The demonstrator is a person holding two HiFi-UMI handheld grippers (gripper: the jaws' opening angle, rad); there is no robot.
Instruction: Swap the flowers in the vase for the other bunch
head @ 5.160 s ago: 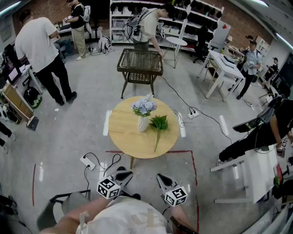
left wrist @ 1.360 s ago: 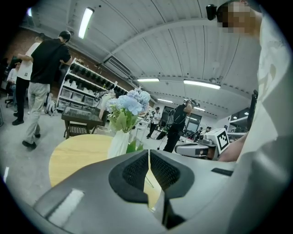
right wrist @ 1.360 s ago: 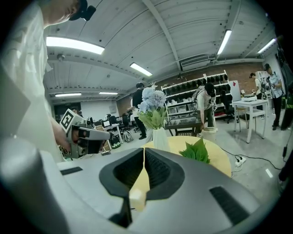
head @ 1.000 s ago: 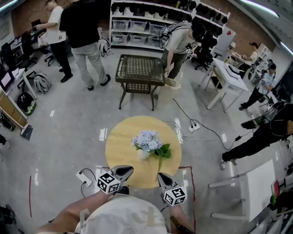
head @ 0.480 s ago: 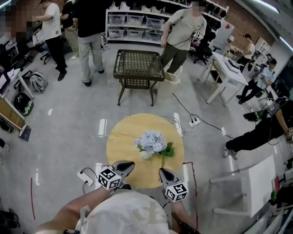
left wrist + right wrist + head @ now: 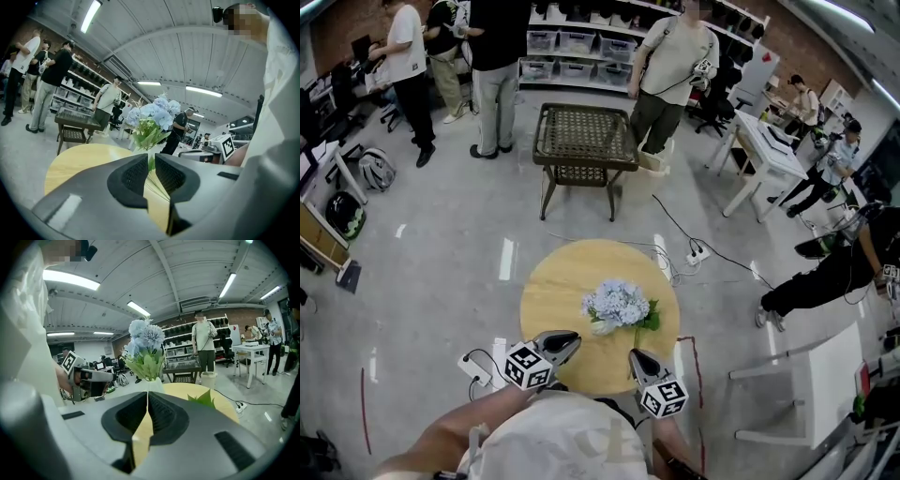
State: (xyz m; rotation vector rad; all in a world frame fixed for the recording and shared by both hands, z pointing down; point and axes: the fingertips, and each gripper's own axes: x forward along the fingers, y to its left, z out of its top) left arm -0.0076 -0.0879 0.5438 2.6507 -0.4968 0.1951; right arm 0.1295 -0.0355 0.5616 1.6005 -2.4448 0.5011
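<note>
Floor (image 6: 441, 281) in pale grey spreads across the head view, with several people standing along its far side by racks of shelves (image 6: 581, 42). Nearer the camera stands a round wooden surface (image 6: 553, 281), and beyond it, well apart, a dark wicker table (image 6: 586, 136). A bunch of pale blue flowers (image 6: 619, 303) sits upright in a white vase (image 6: 602, 327) close to the middle of the surface. Just to the right of the vase lies the other bunch (image 6: 652, 321), green leaves with a long stem that points toward the near edge; it rests flat on the wood and touches neither tool.

The left tool (image 6: 572, 337) hangs over the near edge of the surface, its jaws closed with nothing between them. In the left gripper view, only a thin slit shows between the pads. The right tool (image 6: 635, 355) hangs beside it, a little nearer the stem's end. Its jaws are also pressed together and empty, with the vase ahead and a green leaf (image 6: 204, 399) to the right.
</note>
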